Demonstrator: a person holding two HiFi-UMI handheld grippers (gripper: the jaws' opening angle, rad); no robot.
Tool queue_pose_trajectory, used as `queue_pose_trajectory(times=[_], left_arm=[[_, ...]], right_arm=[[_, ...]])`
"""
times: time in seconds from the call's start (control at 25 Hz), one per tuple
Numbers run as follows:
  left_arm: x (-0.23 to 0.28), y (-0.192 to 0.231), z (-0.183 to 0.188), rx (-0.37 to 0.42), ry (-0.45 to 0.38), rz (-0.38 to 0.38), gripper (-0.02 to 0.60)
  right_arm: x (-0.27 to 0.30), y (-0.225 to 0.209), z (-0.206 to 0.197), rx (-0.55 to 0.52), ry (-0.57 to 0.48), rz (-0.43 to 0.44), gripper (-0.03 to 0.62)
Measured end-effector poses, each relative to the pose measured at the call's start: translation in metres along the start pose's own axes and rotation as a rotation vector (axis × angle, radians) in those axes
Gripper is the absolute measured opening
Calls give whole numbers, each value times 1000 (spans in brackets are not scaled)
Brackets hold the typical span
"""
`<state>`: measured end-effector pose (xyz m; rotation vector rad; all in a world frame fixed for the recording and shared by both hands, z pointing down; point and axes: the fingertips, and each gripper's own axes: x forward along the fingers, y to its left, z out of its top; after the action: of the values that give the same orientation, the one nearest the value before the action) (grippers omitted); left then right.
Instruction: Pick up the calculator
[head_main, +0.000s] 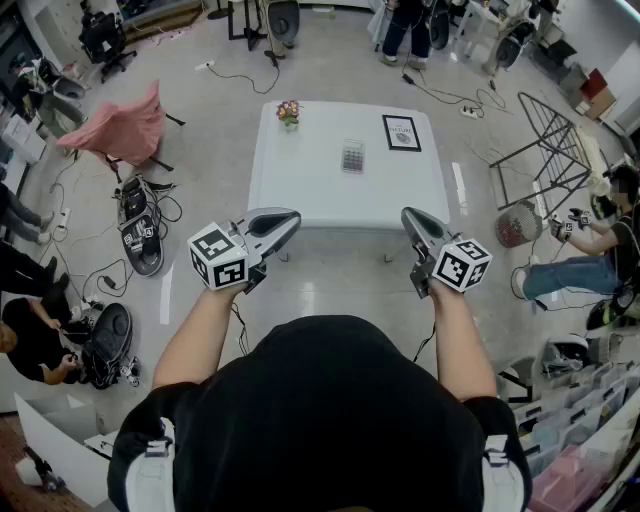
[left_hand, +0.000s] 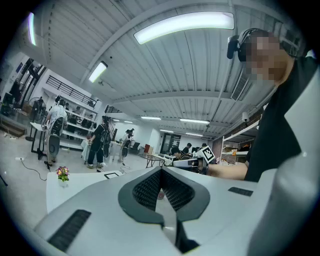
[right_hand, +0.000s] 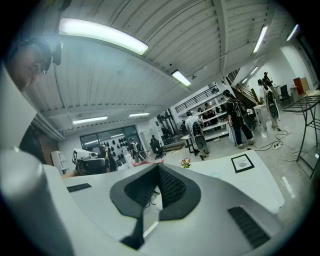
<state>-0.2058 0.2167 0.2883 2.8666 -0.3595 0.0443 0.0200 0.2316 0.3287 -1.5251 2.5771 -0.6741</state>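
Note:
The grey calculator (head_main: 353, 156) lies flat near the middle of the white table (head_main: 300, 190), and shows faintly as the calculator (right_hand: 216, 175) in the right gripper view. Both grippers hover in the air short of the table's near edge, well apart from the calculator. My left gripper (head_main: 291, 217) is shut with nothing in it, its tips meeting at the left gripper (left_hand: 161, 169). My right gripper (head_main: 409, 214) is also shut and empty, tips together at the right gripper (right_hand: 158, 165). Each gripper points roughly level toward the table.
A small flower pot (head_main: 288, 112) stands at the table's far left and a black framed picture (head_main: 401, 132) lies at its far right. Around the table are a pink-draped chair (head_main: 125, 128), floor cables, gear, a metal rack (head_main: 545, 150) and several people.

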Motion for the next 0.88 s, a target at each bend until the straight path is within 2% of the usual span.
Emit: queue_pose_trajectory(times=[0.32, 0.56, 0.72, 0.88], left_arm=[[-16, 15, 0, -19, -5, -28, 17], [-18, 17, 9, 0, -12, -30, 17], [-25, 20, 9, -9, -16, -30, 17], [-29, 20, 8, -8, -10, -36, 17]], right_arm=[[18, 13, 0, 12, -26, -25, 9], [16, 6, 8, 53, -66, -70, 9], [20, 9, 14, 38, -72, -84, 9], [22, 18, 18, -6, -81, -66, 41]])
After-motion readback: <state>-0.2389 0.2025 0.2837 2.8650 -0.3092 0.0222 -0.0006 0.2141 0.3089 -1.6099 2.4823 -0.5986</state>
